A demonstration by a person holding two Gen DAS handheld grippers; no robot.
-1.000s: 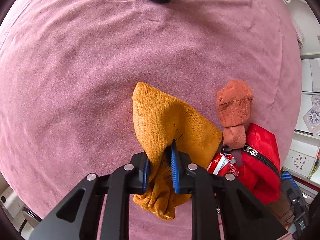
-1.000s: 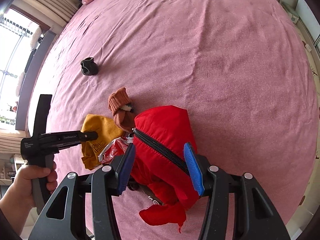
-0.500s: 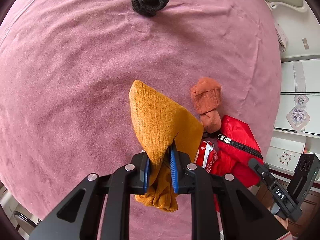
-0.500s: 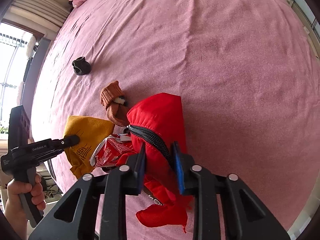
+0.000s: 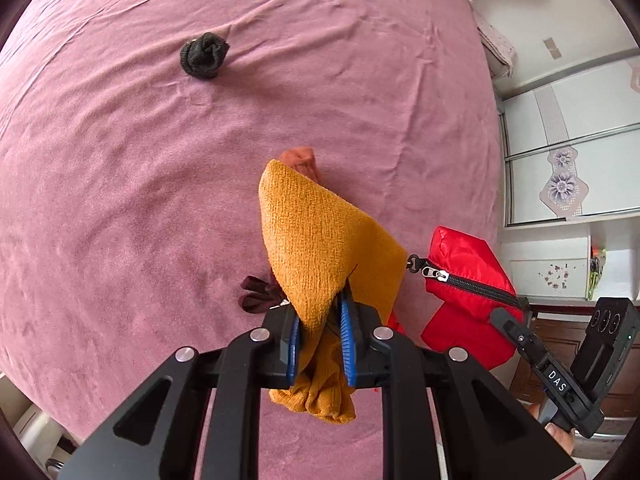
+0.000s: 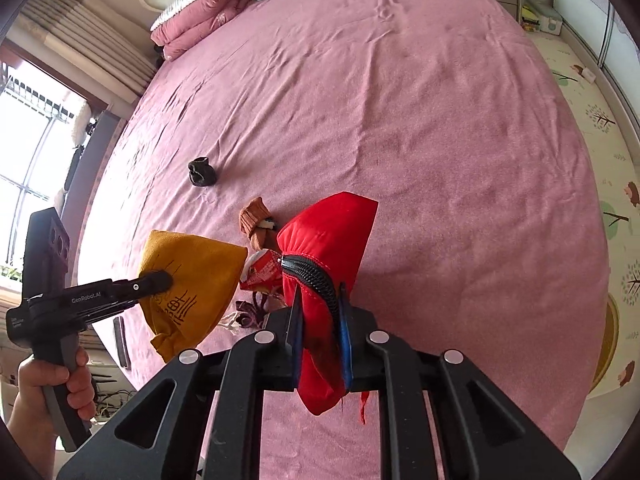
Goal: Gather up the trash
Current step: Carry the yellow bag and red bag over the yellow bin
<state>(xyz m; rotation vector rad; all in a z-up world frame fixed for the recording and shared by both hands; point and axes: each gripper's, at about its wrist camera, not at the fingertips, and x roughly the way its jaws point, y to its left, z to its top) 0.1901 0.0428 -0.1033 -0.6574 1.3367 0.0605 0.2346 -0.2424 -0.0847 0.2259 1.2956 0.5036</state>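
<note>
Trash: red snack wrapper point(image 6: 262, 270), crumpled, at the mouth of the red zip pouch point(image 6: 332, 240), between it and the mustard cloth bag point(image 6: 192, 276); appears to hang from the pouch opening, though whether it is inside or only beside it cannot be told.
Left gripper point(image 5: 320, 328): clenched on the mustard cloth bag point(image 5: 320, 240), pads pinching a fold near its bunched end; the bag hangs clear of the bedspread, likely held up as a receptacle.
Right gripper point(image 6: 320, 320): jaws have just been closing and now clamp the red zip pouch point(image 5: 464, 276) across its zipper edge; the pouch is raised off the bed, probably to tip its contents out or to carry it.
Beneath the bags: dark maroon cord or ribbon scrap point(image 5: 256, 294) lying on the bedspread.
Just beyond: rust-orange sock point(image 6: 254, 220), rolled, resting on the bed.
Further off: black rolled sock point(image 5: 203, 55), well apart from the rest.
Surface: pink bedspread point(image 6: 420, 120), lightly creased.
Remaining, by judgement: loose items on the bed not yet gathered.
</note>
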